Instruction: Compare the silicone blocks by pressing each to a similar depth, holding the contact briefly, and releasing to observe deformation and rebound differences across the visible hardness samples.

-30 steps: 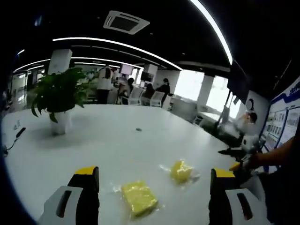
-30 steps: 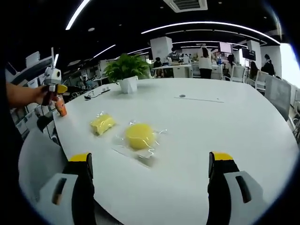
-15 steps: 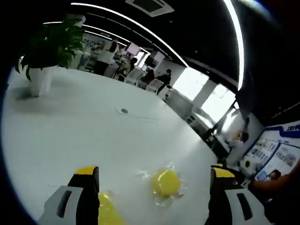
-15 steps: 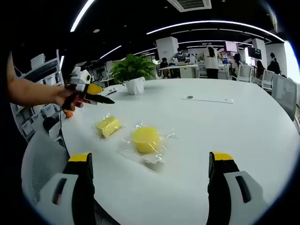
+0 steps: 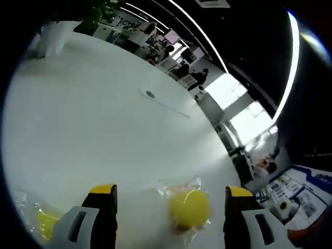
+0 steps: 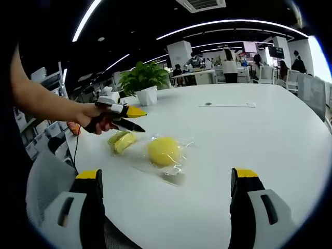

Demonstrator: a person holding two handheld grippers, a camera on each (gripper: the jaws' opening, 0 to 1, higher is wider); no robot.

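Both claws [image 5: 165,194] [image 6: 166,176] spread above white table [image 6: 270,135]; office, potted plant [image 6: 142,83] behind.

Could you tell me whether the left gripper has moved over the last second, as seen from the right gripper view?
Yes. The left gripper has come in from the table edge toward the plant, and now hovers over the flat yellow block.

In the left gripper view we see the square yellow block [image 5: 45,224] partly hidden behind a jaw, and the round block [image 5: 190,208] is blurred. The potted plant [image 5: 65,23] is cut off at the top edge. Distant people [image 6: 228,65] are too small to make out.
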